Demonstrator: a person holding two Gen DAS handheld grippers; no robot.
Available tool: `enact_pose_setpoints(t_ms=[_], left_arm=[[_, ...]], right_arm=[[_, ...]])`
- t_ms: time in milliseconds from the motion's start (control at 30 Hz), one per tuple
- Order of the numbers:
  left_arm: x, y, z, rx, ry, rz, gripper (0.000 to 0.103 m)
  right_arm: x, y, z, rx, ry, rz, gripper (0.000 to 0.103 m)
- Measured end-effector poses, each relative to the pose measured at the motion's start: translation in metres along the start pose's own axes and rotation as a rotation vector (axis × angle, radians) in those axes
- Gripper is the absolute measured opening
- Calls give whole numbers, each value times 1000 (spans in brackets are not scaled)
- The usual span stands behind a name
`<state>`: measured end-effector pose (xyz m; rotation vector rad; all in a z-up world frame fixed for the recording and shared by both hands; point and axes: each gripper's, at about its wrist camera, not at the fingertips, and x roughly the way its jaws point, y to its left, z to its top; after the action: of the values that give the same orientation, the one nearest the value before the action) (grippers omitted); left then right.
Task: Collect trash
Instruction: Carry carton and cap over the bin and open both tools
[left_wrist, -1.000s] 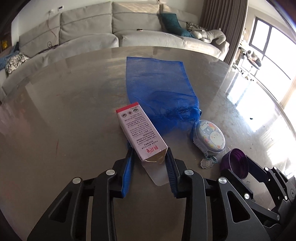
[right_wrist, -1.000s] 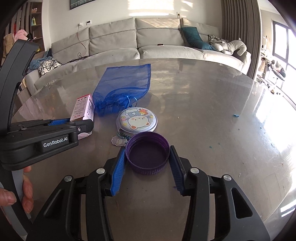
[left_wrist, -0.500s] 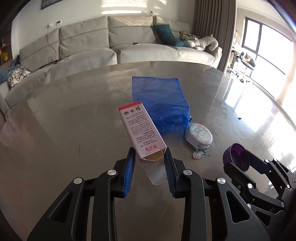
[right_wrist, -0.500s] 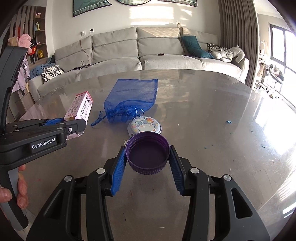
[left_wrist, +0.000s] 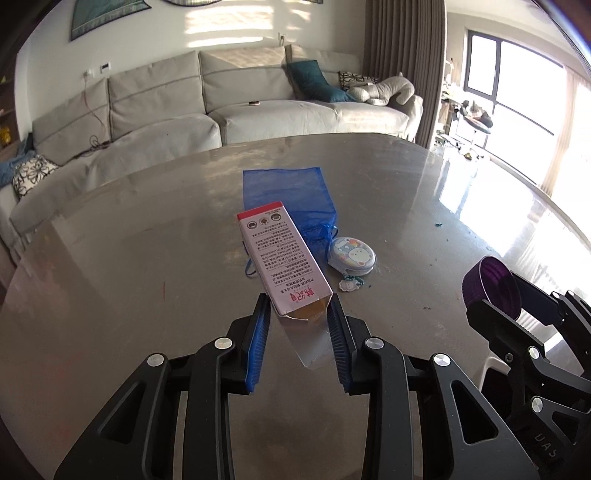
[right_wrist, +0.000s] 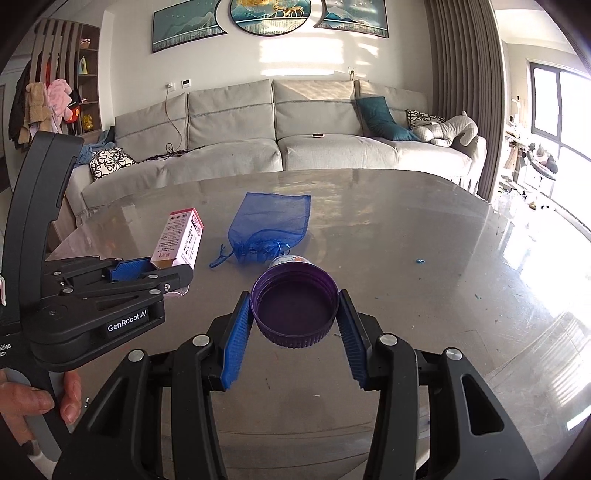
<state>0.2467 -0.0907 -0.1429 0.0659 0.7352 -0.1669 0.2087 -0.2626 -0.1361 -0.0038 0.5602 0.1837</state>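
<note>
Left gripper (left_wrist: 298, 321) is clamped on the open torn end of a pink-and-white carton (left_wrist: 282, 258), held above the table (left_wrist: 129, 258) with its red-edged far end pointing toward the sofa (left_wrist: 236, 107). Right gripper (right_wrist: 294, 325) is clenched on a purple cap (right_wrist: 294, 314), open side facing the camera, also clear of the tabletop; from the left wrist view the same cap (left_wrist: 491, 286) sits at the right edge, well apart from the carton. Items remaining on the table: a blue mesh drawstring bag (left_wrist: 286, 194) lying flat beyond the carton, its gathered neck and cord toward the camera, and a round tin with a cartoon print (left_wrist: 351, 255) just beside the bag's neck, with a small charm (left_wrist: 349, 284) at its near side. In the right wrist view the cap hides nearly all of the tin (right_wrist: 290, 259); the bag (right_wrist: 273, 225) lies past it, and the left gripper's body with the carton (right_wrist: 181, 240) fills the left side. Small blue scraps (right_wrist: 420, 261) are scattered on the right part of the table.
</note>
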Motion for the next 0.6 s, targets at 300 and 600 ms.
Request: enact_pose_setpoints(t_ms=[300, 600], left_arm=[[-35, -37, -20, 79, -20, -59, 31], [-65, -113, -54, 209, -33, -204, 32]], right_arm=[[-50, -19, -17, 27, -12, -73, 47], [-106, -59, -62, 100, 6, -193, 47]])
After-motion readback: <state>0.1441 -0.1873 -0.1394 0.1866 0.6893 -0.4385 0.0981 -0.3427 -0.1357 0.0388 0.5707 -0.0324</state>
